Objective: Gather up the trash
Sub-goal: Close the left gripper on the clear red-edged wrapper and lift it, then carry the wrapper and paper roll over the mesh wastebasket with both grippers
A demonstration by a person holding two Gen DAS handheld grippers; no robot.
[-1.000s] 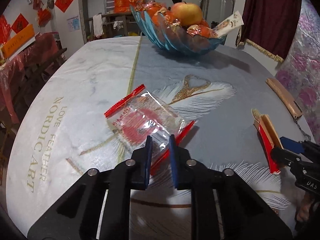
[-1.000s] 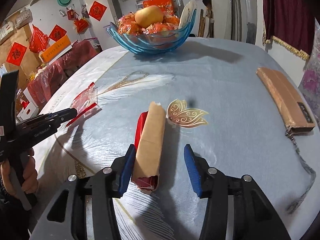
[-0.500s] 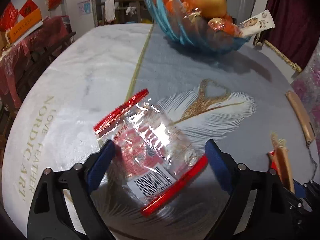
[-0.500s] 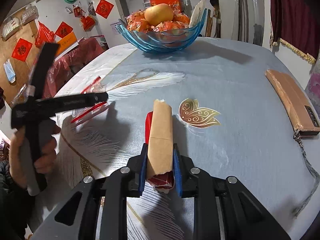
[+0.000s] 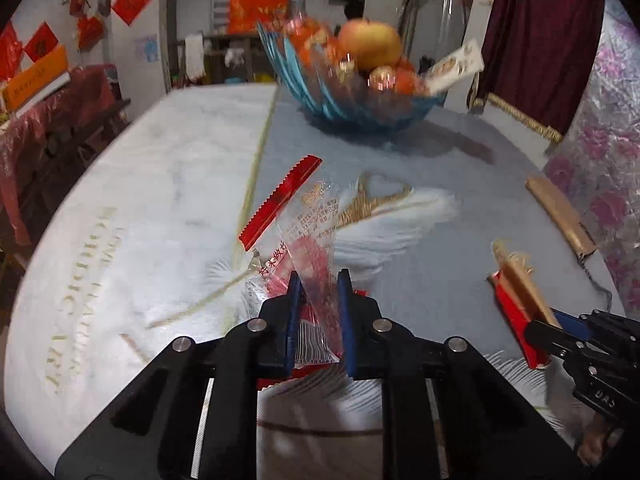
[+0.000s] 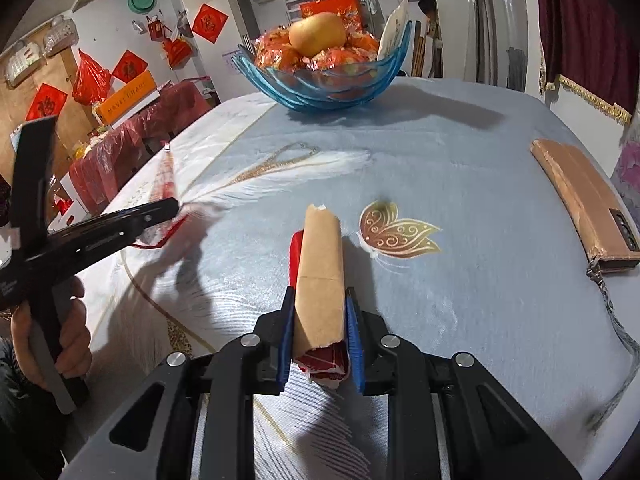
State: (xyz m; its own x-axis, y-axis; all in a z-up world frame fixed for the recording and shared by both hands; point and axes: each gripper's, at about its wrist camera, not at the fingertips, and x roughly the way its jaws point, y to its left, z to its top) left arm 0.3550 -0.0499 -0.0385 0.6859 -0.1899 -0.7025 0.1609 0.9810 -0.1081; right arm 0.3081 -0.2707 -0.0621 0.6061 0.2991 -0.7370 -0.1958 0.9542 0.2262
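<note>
We're closing left gripper (image 5: pixel 318 280) on plastic wrapper (image 5: pixel 308 236), right gripper (image 6: pixel 320 316) clamping paper wrapper (image 6: pixel 320 276), both lifting trash for disposal.

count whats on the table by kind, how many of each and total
Trash pieces: 2, clear plastic wrapper and brown-and-red paper wrapper
Fruit bowl: 1
Brown phone case: 1
Total: 4

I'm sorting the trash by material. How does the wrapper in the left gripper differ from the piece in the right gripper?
The plastic wrapper is clear film with red serrated edges and print; the paper packet is opaque tan over red. The plastic wrapper crumples and stands up limp; the paper packet keeps a stiff, long, narrow shape. Shared: each sits pinched between jaws, left gripper closing, right gripper shut.
</note>
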